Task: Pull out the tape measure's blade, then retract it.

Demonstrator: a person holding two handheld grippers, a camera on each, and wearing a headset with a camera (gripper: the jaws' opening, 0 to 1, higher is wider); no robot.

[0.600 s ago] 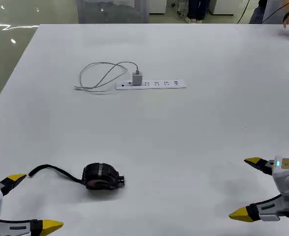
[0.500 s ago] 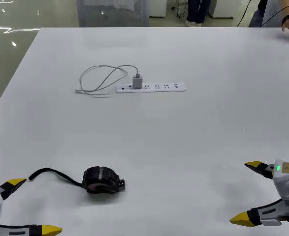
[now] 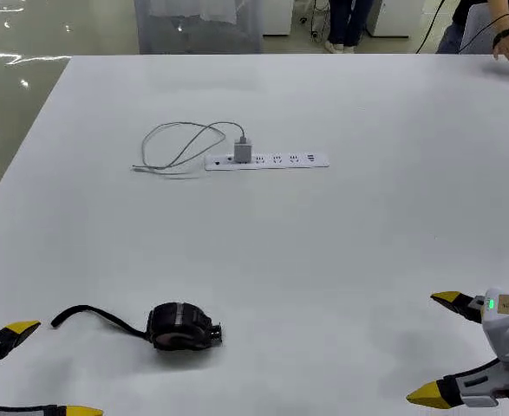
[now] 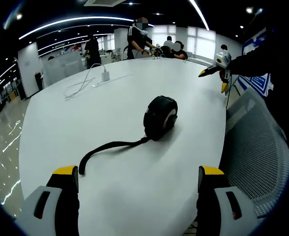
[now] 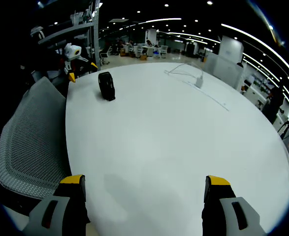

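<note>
A black tape measure (image 3: 182, 326) with a black wrist strap (image 3: 89, 315) lies on the white table near its front edge; its blade is fully inside. My left gripper (image 3: 42, 368) stands open at the lower left, a short way left of the strap, with nothing between its yellow tips. In the left gripper view the tape measure (image 4: 160, 117) sits ahead of the open left gripper (image 4: 138, 173). My right gripper (image 3: 440, 347) is open at the lower right, far from the tape measure (image 5: 106, 85), and holds nothing. The right gripper (image 5: 143, 181) faces bare table.
A white power strip (image 3: 267, 160) with a grey charger (image 3: 243, 151) and a looped cable (image 3: 178, 144) lies mid-table. A grey mesh chair (image 5: 28, 147) stands at the table's near edge. A person's hand (image 3: 507, 39) rests at the far right corner. Other people stand beyond the table.
The head camera has tilted, so everything sits lower in the picture. Both grippers stay open; the left one sits lower at the picture's edge. The tape measure has not moved.
</note>
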